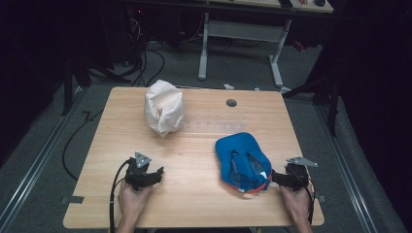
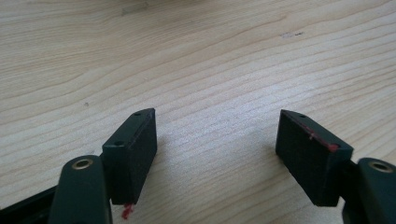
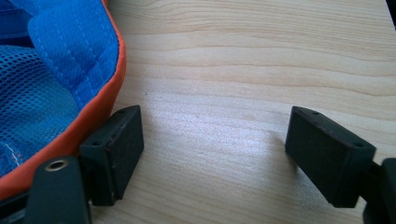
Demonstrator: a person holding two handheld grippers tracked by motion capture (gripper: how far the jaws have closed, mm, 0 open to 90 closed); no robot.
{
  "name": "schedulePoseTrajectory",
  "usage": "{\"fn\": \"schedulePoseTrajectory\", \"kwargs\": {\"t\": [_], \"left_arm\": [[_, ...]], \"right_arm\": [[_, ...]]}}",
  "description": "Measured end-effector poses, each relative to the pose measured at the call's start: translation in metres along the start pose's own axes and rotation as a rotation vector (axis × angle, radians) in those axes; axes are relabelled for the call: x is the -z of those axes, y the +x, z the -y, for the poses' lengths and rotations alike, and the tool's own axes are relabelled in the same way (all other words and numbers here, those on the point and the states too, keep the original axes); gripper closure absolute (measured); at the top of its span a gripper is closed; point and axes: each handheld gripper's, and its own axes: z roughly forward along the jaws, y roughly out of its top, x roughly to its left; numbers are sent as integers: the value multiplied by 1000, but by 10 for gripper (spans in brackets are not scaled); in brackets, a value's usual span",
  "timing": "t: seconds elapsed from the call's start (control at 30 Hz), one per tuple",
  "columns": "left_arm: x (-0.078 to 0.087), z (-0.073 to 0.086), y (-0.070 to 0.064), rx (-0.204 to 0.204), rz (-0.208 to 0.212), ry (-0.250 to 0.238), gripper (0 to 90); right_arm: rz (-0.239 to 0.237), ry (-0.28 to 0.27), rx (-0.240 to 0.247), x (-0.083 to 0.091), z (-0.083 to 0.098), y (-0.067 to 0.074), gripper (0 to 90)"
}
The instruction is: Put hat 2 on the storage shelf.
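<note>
Here, right claw agape, empty, beside blue cap.

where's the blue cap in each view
High view: blue cap lies lower right on the table, just left of the right tongs.
Left gripper view: bare tabletop between open jaws, no cap.
Right gripper view: cap upper left, orange rim beside the left jaw.
Shared landmark: the light wooden table.

Blue cap with orange edging lies upside down on the near right of the table, mesh lining exposed, brim pointing away.
</note>
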Motion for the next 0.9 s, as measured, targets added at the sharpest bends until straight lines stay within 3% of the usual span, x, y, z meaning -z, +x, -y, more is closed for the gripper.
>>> {"fn": "schedulePoseTrajectory", "kwargs": {"t": [0.23, 0.5, 0.7, 0.8, 0.9], "left_arm": [[0, 0, -1, -11, -6, 4, 291], [0, 0, -2, -15, -1, 5, 279], [0, 0, -2, -18, 2, 6, 278], [0, 0, -2, -18, 2, 6, 278], [0, 0, -2, -18, 2, 6, 278]], "right_arm": [[-5, -28, -71, 13, 5, -11, 414], [-24, -90, -74, 33, -1, -9, 446], [-94, -148, -24, 43, -16, 4, 434], [-103, -176, -16, 44, -20, 9, 400], [-143, -185, -8, 40, -30, 15, 377]]}}
